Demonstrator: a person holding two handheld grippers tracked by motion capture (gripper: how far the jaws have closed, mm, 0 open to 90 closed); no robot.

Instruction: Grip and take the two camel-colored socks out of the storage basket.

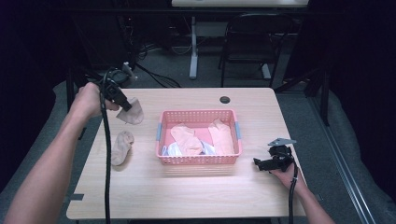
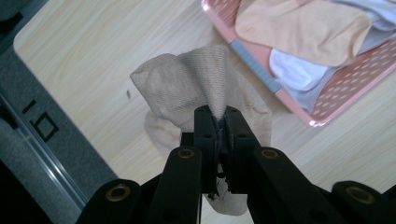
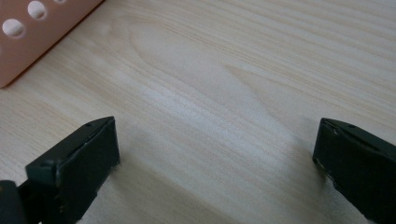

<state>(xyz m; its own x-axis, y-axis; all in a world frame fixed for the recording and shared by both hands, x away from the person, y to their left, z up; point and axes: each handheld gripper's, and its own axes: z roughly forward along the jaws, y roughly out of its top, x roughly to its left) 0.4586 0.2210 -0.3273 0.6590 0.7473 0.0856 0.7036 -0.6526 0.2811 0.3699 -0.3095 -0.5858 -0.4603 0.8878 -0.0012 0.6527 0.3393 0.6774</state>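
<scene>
High view showed my left gripper raised over the table's left side, its jaws pinched tight on a beige sock that hung clear of the wood. Left gripper view confirmed the hold: the cloth was bunched between the two black jaws and drooped below them. Just beneath and nearer to me, a second beige sock lay flat on the table, apart from the held one and untouched. To the right of both sat the pink basket in the middle of the table, with two peach socks lying in it over some white ones. Farther right, my right gripper rested low on the table just beside the basket's right end, its jaws spread wide with nothing between them; right gripper view showed bare wood there and a corner of the basket.

I judged the work to be sorting socks at the basket, and roughly midway. Which way the socks were travelling I could not tell, so what remained was either the two outside or those inside.
</scene>
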